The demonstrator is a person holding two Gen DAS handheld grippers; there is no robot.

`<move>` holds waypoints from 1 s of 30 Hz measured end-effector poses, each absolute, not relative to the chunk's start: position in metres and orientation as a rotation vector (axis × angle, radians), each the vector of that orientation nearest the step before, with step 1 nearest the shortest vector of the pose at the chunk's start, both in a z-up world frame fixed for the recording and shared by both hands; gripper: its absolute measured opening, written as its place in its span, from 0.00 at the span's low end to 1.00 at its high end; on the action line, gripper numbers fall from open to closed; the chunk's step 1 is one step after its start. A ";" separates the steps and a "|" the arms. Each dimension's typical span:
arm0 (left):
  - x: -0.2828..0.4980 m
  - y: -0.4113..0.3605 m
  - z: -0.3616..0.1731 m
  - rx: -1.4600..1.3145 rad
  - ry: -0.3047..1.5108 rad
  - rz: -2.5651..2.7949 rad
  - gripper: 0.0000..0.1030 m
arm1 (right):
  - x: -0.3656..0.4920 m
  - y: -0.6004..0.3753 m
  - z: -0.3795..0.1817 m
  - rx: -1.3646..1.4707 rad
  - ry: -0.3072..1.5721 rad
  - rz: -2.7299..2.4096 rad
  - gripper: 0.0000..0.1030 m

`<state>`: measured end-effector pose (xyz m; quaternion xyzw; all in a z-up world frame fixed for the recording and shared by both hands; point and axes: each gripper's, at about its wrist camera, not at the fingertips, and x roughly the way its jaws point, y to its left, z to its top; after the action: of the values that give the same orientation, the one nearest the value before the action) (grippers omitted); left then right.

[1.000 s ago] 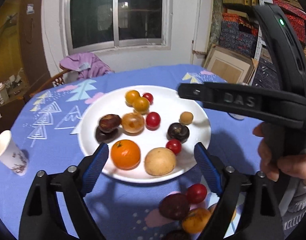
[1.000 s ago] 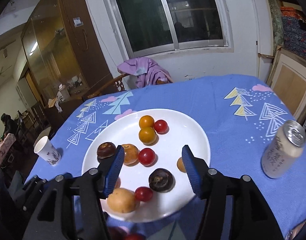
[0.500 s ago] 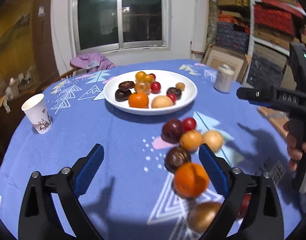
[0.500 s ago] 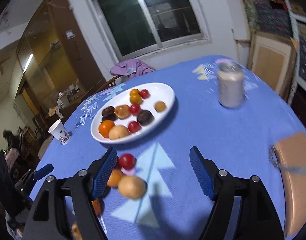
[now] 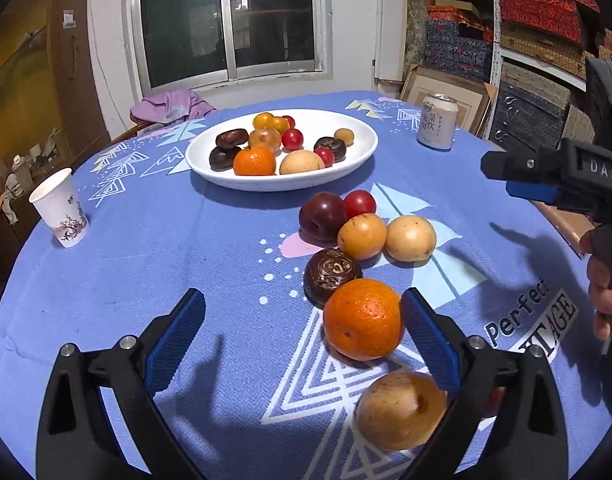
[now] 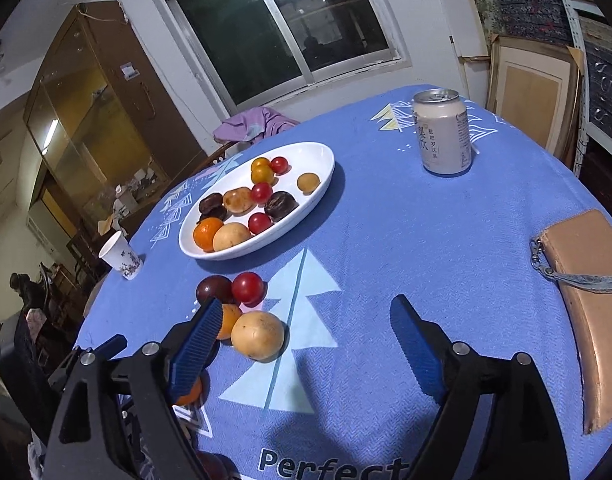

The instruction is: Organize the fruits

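Both grippers have drawn back from the white plate (image 5: 361, 152) at the tabletop's far side to the loose fruit near its front edge, the left gripper (image 5: 302, 330) wide and empty beside the orange (image 5: 361, 318), the right gripper (image 6: 306, 344) likewise wide, so another pickup seems next

Bystanders on the blue tablecloth (image 5: 154, 248)

A drink can (image 6: 443, 133) stands upright, a paper cup (image 5: 60, 208) sits near the edge, and a tan wallet (image 6: 593, 292) lies flat.
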<state>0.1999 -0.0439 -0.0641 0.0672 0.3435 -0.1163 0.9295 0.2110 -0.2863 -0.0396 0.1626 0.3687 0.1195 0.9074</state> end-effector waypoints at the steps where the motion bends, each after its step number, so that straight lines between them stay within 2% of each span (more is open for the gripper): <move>1: 0.200 -0.045 -0.064 0.142 0.707 -0.245 0.94 | 0.212 -0.285 -0.041 0.334 0.768 0.245 0.84; 12: 0.199 -0.070 -0.070 0.224 0.732 -0.321 0.92 | 0.215 -0.286 -0.047 0.336 0.789 0.228 0.84; 14: 0.198 -0.071 -0.069 0.217 0.733 -0.345 0.82 | 0.216 -0.285 -0.047 0.336 0.792 0.229 0.84; 18: 0.197 -0.076 -0.070 0.233 0.732 -0.366 0.76 | 0.216 -0.284 -0.048 0.332 0.795 0.229 0.84; 21: 0.196 -0.078 -0.070 0.224 0.738 -0.405 0.63 | 0.216 -0.284 -0.048 0.333 0.795 0.229 0.84; 23: 0.195 -0.080 -0.071 0.214 0.746 -0.443 0.51 | 0.217 -0.284 -0.049 0.333 0.796 0.229 0.84; 25: 0.193 -0.083 -0.071 0.219 0.746 -0.457 0.47 | 0.216 -0.284 -0.049 0.332 0.798 0.230 0.84; 30: 0.194 -0.082 -0.071 0.210 0.743 -0.456 0.46 | 0.217 -0.284 -0.050 0.333 0.801 0.229 0.84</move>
<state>0.1935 -0.0816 -0.0712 0.1016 0.3592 -0.2202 0.9012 0.2166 -0.2838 -0.0499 0.1610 0.3870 0.1108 0.9011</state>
